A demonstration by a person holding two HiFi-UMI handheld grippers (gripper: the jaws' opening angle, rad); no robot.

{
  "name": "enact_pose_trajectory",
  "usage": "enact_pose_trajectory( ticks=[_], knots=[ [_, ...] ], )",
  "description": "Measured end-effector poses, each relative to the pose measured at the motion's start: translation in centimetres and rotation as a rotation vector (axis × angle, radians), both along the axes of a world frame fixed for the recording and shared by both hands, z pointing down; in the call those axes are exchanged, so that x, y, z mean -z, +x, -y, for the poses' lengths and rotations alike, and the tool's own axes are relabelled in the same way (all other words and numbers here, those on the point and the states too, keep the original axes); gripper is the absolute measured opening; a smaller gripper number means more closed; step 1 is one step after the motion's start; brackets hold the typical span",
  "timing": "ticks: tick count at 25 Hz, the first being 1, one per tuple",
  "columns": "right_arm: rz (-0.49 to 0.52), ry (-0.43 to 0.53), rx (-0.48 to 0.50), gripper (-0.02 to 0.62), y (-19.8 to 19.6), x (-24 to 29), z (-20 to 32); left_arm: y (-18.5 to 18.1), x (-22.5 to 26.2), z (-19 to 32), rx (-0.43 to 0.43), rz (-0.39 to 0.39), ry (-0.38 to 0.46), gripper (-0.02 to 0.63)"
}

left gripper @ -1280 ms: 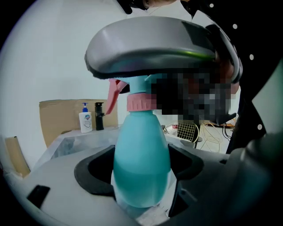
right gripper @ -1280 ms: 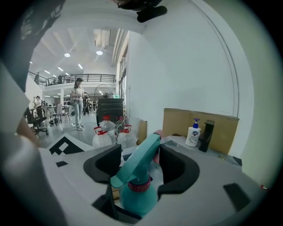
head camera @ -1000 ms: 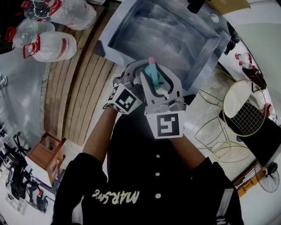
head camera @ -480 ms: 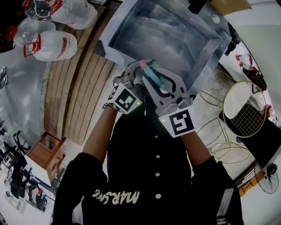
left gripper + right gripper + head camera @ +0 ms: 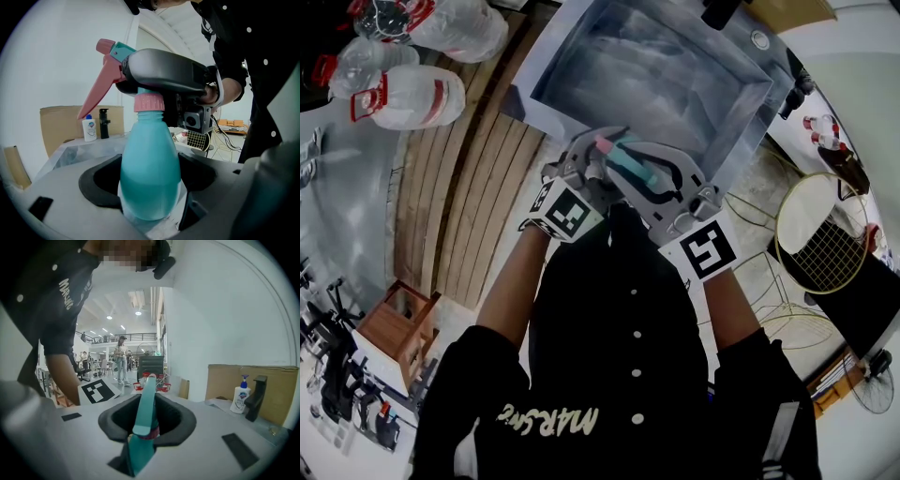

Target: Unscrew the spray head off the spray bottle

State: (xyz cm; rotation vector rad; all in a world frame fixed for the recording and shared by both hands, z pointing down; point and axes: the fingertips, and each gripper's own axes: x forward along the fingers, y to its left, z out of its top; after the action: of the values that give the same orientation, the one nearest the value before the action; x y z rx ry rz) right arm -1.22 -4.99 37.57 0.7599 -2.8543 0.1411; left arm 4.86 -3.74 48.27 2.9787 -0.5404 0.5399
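Note:
A teal spray bottle (image 5: 150,173) stands upright between the jaws of my left gripper (image 5: 150,190), which is shut on its body. Its pink collar (image 5: 149,102) and the teal spray head (image 5: 123,50) with a pink trigger rise above. My right gripper (image 5: 639,167) reaches in from the right and is shut on the spray head (image 5: 146,404); its jaws have just been closing with the head between them. In the head view both grippers meet over the sink's near edge, the left gripper (image 5: 592,157) beside the right one.
A steel sink (image 5: 741,122) lies just beyond the grippers. A soap bottle (image 5: 241,399) and a black faucet (image 5: 256,397) stand at its back. Water jugs (image 5: 412,94) lie at far left on wooden boards (image 5: 478,187). A round wire basket (image 5: 825,244) stands at right.
The right gripper has swung round, its marker cube moving right and down in the head view. The spray head's pink tip has turned to the left with it. The left gripper stayed still.

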Motion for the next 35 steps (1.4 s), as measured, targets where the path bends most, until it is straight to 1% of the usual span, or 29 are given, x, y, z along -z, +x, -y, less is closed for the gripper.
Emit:
enact_pose_trajectory(
  ticks=[5,14,22,35],
  knots=[
    [0.027,-0.005,-0.013,0.101,0.2,0.8,0.0,-0.1,-0.2,-0.2,-0.003,0.003,0.014,0.387],
    [0.120,0.028,-0.050,0.101,1.4,5.9,0.3,-0.1,-0.3,-0.2,0.002,0.003,0.013,0.387],
    [0.137,0.048,-0.066,0.103,1.7,7.6,0.5,0.0,-0.2,-0.4,0.001,-0.013,0.010,0.387],
    [0.140,0.053,-0.075,0.103,1.9,8.0,0.5,-0.2,0.6,-0.3,0.007,-0.031,0.029,0.391]
  ],
)
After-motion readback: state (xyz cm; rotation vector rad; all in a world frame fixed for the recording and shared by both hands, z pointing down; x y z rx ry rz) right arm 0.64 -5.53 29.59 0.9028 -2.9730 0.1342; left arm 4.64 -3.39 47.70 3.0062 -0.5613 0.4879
